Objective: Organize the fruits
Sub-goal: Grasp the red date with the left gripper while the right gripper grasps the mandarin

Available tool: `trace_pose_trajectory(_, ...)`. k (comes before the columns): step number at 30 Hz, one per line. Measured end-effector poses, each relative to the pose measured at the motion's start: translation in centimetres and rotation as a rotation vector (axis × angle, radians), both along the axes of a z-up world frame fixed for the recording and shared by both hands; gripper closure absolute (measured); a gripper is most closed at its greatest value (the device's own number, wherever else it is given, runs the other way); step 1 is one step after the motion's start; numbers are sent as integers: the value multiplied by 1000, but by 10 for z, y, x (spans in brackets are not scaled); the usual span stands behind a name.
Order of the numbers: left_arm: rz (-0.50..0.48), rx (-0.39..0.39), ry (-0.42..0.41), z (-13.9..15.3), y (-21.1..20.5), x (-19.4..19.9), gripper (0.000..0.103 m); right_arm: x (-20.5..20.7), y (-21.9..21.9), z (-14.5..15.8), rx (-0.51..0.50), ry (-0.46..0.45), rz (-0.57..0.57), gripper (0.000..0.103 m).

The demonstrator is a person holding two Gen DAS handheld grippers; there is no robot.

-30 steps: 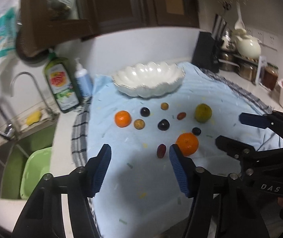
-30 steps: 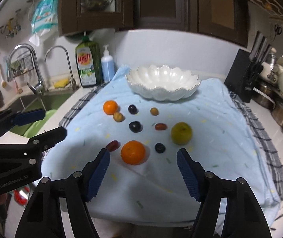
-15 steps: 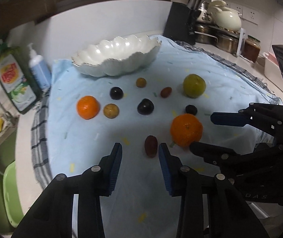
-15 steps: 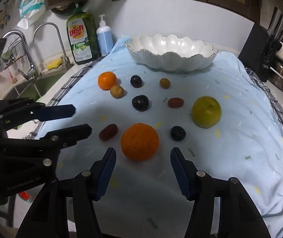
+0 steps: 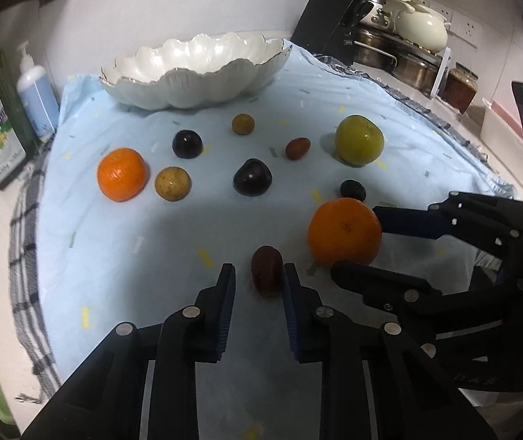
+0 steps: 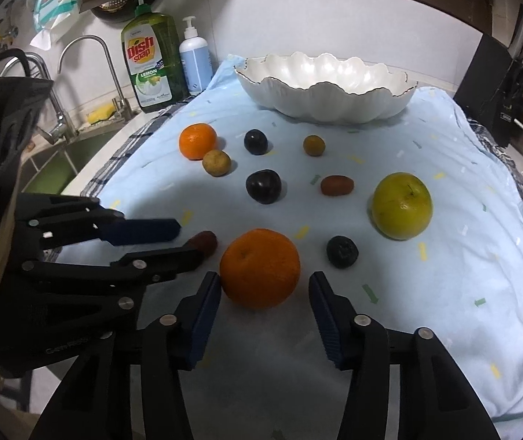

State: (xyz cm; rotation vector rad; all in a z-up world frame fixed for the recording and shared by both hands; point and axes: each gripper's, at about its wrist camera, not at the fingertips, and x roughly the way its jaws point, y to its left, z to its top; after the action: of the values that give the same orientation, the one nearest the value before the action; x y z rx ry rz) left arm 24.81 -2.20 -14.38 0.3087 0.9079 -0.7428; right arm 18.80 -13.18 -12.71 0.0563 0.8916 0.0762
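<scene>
**A:** Where do the left tongs (image 5: 258, 278) stand?

**B:** Low over the pale blue cloth (image 5: 122, 256) near the bench's front edge, their ribbed blue pads apart around a small, wrinkled, dark red date (image 5: 267, 269). The right-hand pad looks to touch the fruit's side; the other stands off it. Not clamped.

**A:** And the right tongs (image 6: 265, 289)?

**B:** Apart too, and wider, either side of the large orange (image 6: 259, 267), which has dimpled skin and sits on the cloth. The left-hand pad is just at its peel; the right-hand one is clear of it.

**A:** The rest of the fruit?

**B:** All on the cloth. A dull, puckered black berry (image 6: 342, 252) lies just beside the large orange. A smooth round green apple (image 6: 402, 205) sits toward the right edge. In the middle are a glossy dark plum (image 6: 263, 186) and an oblong reddish-brown date (image 6: 337, 185). Further back are a smaller mandarin (image 6: 197, 140) touching a speckled tan round fruit (image 6: 216, 162), another dark plum (image 6: 255, 141), and a small brownish-green round fruit (image 6: 314, 145).

**A:** The bowl?

**B:** A white scalloped bowl (image 6: 324, 88), glazed and shiny with a thin dark rim, stands at the cloth's back edge. A checked towel (image 6: 129, 146) shows under the cloth's left side. A green dish-soap bottle (image 6: 151, 66) and a white pump bottle (image 6: 194, 60) stand at the back left corner, by the sink (image 6: 59, 168).
</scene>
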Motion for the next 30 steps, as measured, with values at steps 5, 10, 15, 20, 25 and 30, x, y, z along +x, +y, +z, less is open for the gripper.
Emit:
trace_pose_trajectory(5,3,-21,51,-5,-3,5,82,4,-2,-1,23,8,16,58)
trace_pose_trajectory(10,11,-27,57,-5,-6,7,85,5,-4,-1,41,6,22,59)
trace_pose_trajectory(15,29,-20,39,-1,-8,6,86,5,-6,1,43,-6,24,60)
trace_pose_trajectory(20,74,-39,20,11,-2,8,86,7,-10,9,50,-28,18,60)
trace_pose_trajectory(25,108,-73,-17,31,3,14,86,13,-14,25,56,-62,7,60)
trace_pose_trajectory(30,139,-124,-75,58,7,28,86,23,-18,48,55,-127,-28,60)
